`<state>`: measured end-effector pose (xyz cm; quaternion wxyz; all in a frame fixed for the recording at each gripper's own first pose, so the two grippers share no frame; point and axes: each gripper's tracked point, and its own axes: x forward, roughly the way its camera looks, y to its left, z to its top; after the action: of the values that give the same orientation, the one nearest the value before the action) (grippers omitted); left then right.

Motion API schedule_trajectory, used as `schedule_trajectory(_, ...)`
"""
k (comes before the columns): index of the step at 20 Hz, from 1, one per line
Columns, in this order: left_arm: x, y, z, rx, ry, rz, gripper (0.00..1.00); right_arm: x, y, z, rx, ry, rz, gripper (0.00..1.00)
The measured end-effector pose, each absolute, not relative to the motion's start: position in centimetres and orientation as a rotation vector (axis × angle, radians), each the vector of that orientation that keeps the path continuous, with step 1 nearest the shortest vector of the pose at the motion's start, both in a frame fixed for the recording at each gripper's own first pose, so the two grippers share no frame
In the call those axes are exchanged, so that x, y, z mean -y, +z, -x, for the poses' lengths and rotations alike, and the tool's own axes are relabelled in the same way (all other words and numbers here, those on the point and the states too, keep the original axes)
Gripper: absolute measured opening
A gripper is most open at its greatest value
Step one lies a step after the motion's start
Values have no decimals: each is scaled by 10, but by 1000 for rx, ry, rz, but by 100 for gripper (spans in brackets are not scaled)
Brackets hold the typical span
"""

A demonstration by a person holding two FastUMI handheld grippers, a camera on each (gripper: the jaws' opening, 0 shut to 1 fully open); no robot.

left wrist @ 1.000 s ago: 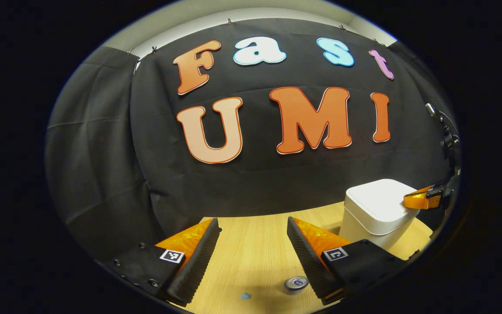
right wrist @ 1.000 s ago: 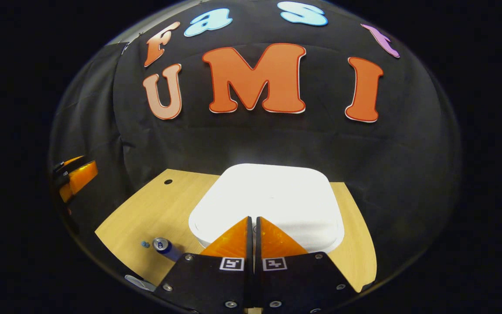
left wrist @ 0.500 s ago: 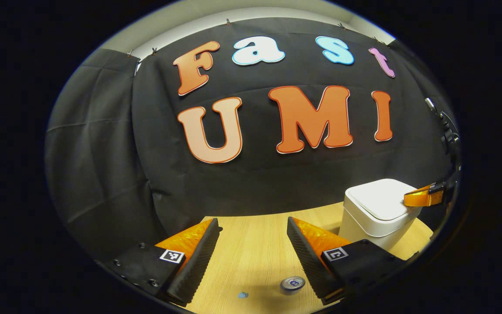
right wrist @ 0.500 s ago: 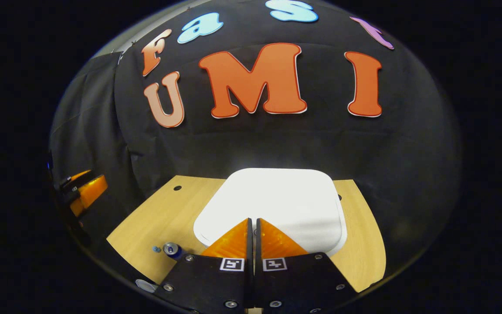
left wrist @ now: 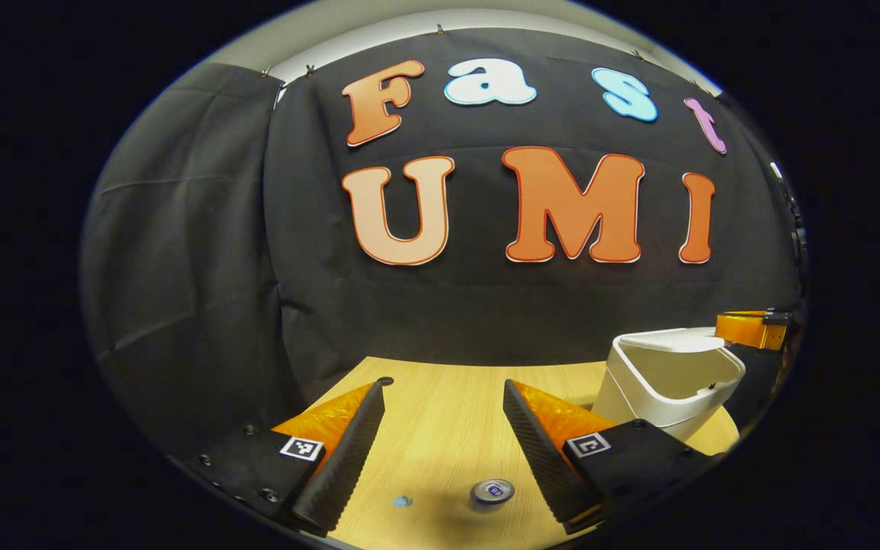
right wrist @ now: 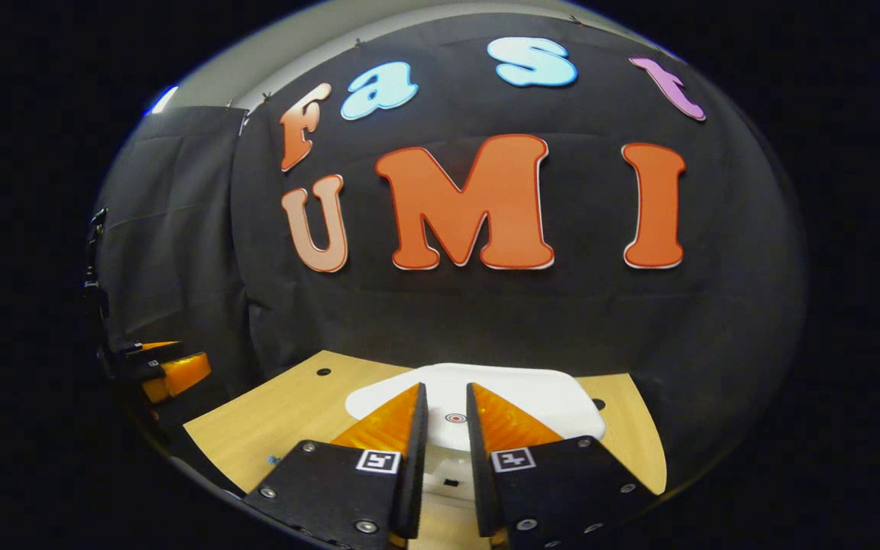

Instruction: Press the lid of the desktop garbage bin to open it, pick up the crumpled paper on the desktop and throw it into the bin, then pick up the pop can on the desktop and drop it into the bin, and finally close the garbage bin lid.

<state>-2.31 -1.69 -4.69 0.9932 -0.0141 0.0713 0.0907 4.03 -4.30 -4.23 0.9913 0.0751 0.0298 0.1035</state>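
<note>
Between the left gripper's (left wrist: 444, 412) wide-open, empty jaws with ribbed inner faces, the upright pop can (left wrist: 493, 491) showed its round metal top on the wood-grain counter (left wrist: 440, 435), a small blue scrap (left wrist: 402, 501) just beside it. Farther right stood the white, round-cornered plastic garbage bin (left wrist: 665, 382), its lid (right wrist: 554, 397) raised. The right gripper (right wrist: 446, 409) hovered just above it, jaws slightly parted, holding nothing.

The pop can (left wrist: 493, 490) stands on the desktop (left wrist: 440, 428), left of the bin (left wrist: 665, 382).
</note>
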Motion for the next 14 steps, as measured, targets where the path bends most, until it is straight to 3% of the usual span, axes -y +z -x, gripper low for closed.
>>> schedule_trajectory(10,-42,-76,6,-220,227,86,99,-40,26,-45,182,318,-55,83)
schedule_trajectory(12,-55,-88,-1,-251,226,111,95,-66,18,-47,165,364,-50,87)
schedule_trajectory(13,-58,-97,-4,-274,219,122,99,-77,10,-48,141,377,-46,88)
schedule_trajectory(14,-60,-104,-6,-301,208,131,95,-88,-1,-49,118,388,-43,90)
